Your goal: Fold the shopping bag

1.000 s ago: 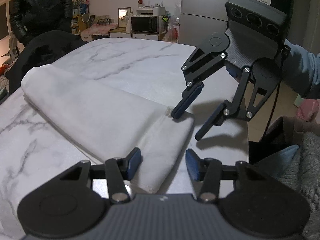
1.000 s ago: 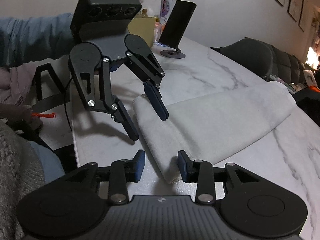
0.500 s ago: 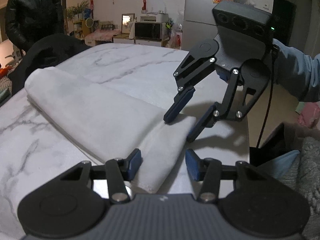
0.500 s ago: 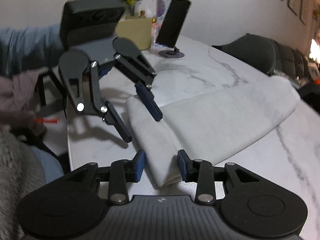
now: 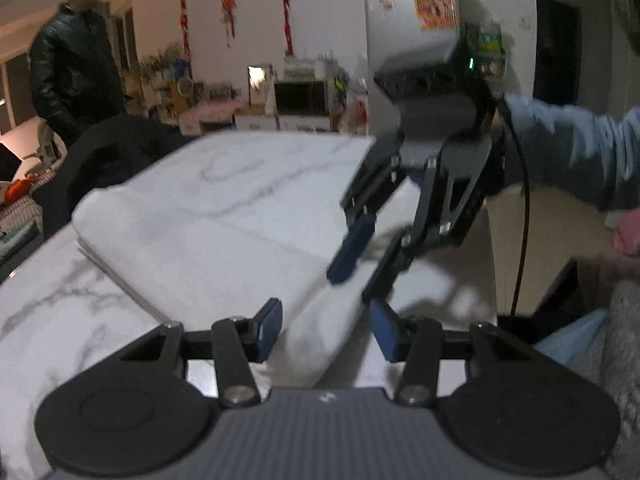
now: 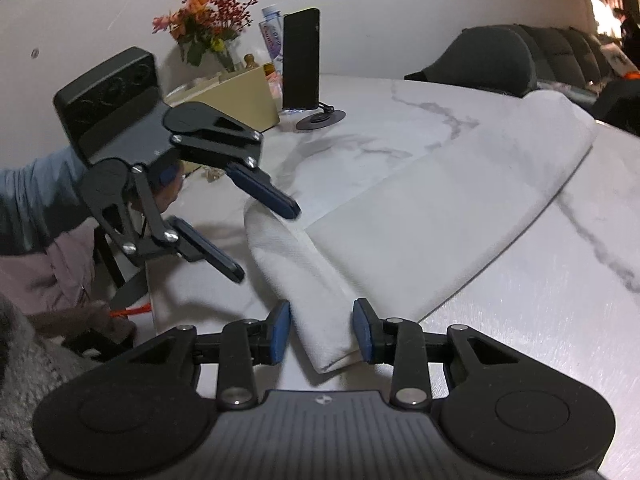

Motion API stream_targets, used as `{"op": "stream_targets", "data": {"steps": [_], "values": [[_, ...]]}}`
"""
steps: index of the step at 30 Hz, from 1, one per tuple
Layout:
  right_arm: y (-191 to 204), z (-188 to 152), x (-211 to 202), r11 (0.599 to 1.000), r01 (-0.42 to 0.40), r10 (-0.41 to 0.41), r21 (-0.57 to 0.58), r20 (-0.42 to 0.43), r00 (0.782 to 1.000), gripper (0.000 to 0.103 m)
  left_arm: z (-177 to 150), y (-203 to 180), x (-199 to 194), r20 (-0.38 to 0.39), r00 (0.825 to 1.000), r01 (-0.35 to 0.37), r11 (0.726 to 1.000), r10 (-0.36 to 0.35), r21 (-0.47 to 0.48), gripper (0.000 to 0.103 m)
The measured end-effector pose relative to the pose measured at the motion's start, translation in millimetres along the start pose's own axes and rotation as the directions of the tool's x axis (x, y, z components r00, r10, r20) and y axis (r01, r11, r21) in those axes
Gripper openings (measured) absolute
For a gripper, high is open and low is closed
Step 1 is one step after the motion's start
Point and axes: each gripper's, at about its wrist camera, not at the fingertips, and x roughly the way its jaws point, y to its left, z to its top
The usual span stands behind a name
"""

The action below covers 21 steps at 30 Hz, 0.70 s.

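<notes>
The white shopping bag (image 5: 200,256) lies folded into a long strip on the marble table (image 5: 256,168), running away from its narrow near end. My left gripper (image 5: 326,332) is open, with one corner of that end between its blue pads. In the same view my right gripper (image 5: 356,286) hovers open just beyond, its tips over the other corner. From the right wrist view the bag (image 6: 440,220) stretches to the far right, and my right gripper (image 6: 320,332) is open around the end's corner. My left gripper (image 6: 264,244) stands open at the bag's far corner.
A phone on a stand (image 6: 301,60), a cream box (image 6: 236,96) and a vase of flowers (image 6: 208,12) stand at the table's far side. Dark chairs (image 6: 488,56) line the table. A person in a black jacket (image 5: 72,68) stands behind another chair (image 5: 108,148).
Both grippers have moved in on the bag's narrow end, so its corners now lie further between their fingers. Both stay open. The bag itself has not shifted.
</notes>
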Motion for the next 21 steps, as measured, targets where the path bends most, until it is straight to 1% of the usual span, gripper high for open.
{"op": "stream_targets", "data": {"steps": [2, 5, 7, 10, 12, 13, 14, 18, 20, 21], "values": [[-5, 1, 0, 0.999, -0.014, 0.014, 0.03, 0.001, 1.0, 0.031, 2, -6, -6, 0.007, 1.0, 0.007, 1.0, -0.007, 0.011, 0.045], [-12, 1, 0, 0.997, -0.035, 0.035, 0.069, 0.008, 0.999, 0.029, 4, -13, -6, -0.009, 1.0, 0.004, 0.999, -0.004, 0.045, 0.045], [-15, 0, 0, 0.995, -0.045, 0.044, 0.092, 0.015, 0.999, 0.027, 4, -15, -6, -0.008, 1.0, 0.016, 0.999, -0.015, 0.048, 0.045], [-22, -2, 0, 0.989, -0.065, 0.062, 0.129, 0.03, 0.998, 0.025, 2, -16, 0, -0.034, 0.999, 0.015, 0.998, -0.013, 0.055, 0.045], [-25, -3, 0, 0.987, -0.076, 0.071, 0.142, 0.036, 0.997, 0.024, -2, -14, 4, -0.045, 0.999, 0.007, 0.998, -0.005, 0.061, 0.039], [-25, -3, 0, 0.987, -0.078, 0.074, 0.143, 0.038, 0.997, 0.023, -4, -12, 7, -0.051, 0.999, 0.004, 0.998, -0.001, 0.062, 0.034], [-25, -3, 0, 0.987, -0.079, 0.074, 0.141, 0.04, 0.996, 0.023, -6, -10, 7, -0.054, 0.999, 0.002, 0.999, 0.001, 0.052, 0.032], [-26, -5, -1, 0.985, -0.09, 0.083, 0.146, 0.051, 0.995, 0.023, -14, -2, 11, -0.077, 0.997, -0.007, 1.0, 0.009, 0.027, 0.032], [-26, -7, -1, 0.985, -0.095, 0.087, 0.142, 0.062, 0.994, 0.023, -19, 2, 12, -0.078, 0.997, -0.003, 1.0, 0.004, 0.011, 0.024], [-25, -8, -2, 0.987, -0.093, 0.085, 0.133, 0.066, 0.994, 0.023, -21, 3, 12, -0.078, 0.997, -0.001, 1.0, 0.001, 0.001, 0.023]]}}
